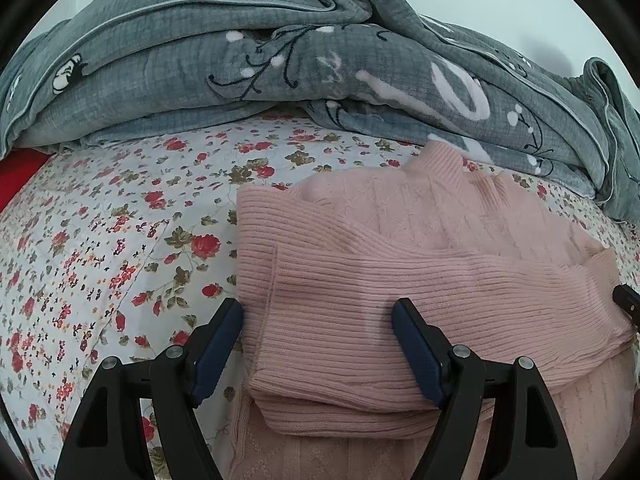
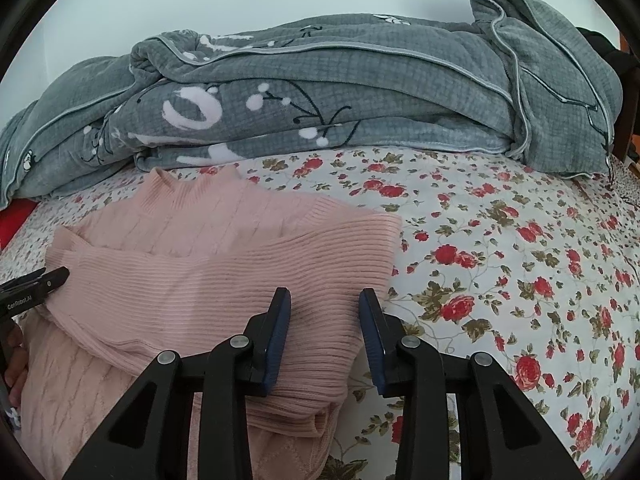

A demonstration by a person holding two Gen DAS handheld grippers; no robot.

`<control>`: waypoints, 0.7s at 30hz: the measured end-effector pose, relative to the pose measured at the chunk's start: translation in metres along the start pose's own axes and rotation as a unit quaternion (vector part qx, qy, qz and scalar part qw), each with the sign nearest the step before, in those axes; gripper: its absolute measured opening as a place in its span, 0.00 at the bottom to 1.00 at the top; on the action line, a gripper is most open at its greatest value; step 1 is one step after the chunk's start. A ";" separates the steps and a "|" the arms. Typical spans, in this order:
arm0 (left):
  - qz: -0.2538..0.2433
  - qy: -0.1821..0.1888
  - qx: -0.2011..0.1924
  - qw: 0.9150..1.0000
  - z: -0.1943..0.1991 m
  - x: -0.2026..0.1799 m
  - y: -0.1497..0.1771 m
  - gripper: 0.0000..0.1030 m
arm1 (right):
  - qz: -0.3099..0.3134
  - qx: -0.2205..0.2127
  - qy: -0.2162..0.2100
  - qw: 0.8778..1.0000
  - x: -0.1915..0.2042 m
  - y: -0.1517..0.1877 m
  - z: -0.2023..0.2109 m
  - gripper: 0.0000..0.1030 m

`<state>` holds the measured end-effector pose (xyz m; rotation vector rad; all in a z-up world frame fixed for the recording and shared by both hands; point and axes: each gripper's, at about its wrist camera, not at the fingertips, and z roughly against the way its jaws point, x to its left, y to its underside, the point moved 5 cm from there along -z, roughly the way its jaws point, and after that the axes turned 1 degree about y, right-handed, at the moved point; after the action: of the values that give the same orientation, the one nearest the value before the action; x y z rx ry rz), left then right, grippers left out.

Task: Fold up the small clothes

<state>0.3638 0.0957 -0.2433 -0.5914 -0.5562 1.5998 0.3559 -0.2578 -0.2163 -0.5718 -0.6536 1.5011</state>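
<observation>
A pink ribbed knit sweater [image 1: 420,264] lies on the floral bed sheet [image 1: 100,240], with its sleeves folded across the body. My left gripper [image 1: 318,316] is open, its jaws either side of the sweater's left folded edge, low over the cloth. In the right wrist view the sweater [image 2: 208,264] lies to the left and centre. My right gripper [image 2: 325,308] is open over the sweater's right folded edge, the right finger at the edge. The left gripper's tip [image 2: 44,280] shows at the far left, and the right gripper's tip [image 1: 628,300] at the far right of the left view.
A bulky grey patterned blanket [image 1: 280,60] is heaped along the back of the bed, also in the right view [image 2: 360,92]. Something red [image 1: 16,176] lies at the left edge. The floral sheet [image 2: 520,260] extends to the right. A pale wall stands behind.
</observation>
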 end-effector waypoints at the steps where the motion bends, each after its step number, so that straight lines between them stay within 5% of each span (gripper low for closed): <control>1: 0.001 0.001 0.000 1.000 0.000 0.000 0.000 0.75 | 0.000 0.000 0.000 1.000 0.000 0.000 0.000 0.35; 21: 0.005 0.004 0.001 1.000 0.000 0.001 0.000 0.76 | 0.000 0.003 -0.002 1.000 0.001 0.000 -0.001 0.36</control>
<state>0.3641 0.0965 -0.2434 -0.5995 -0.5460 1.6063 0.3566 -0.2570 -0.2173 -0.5652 -0.6522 1.5028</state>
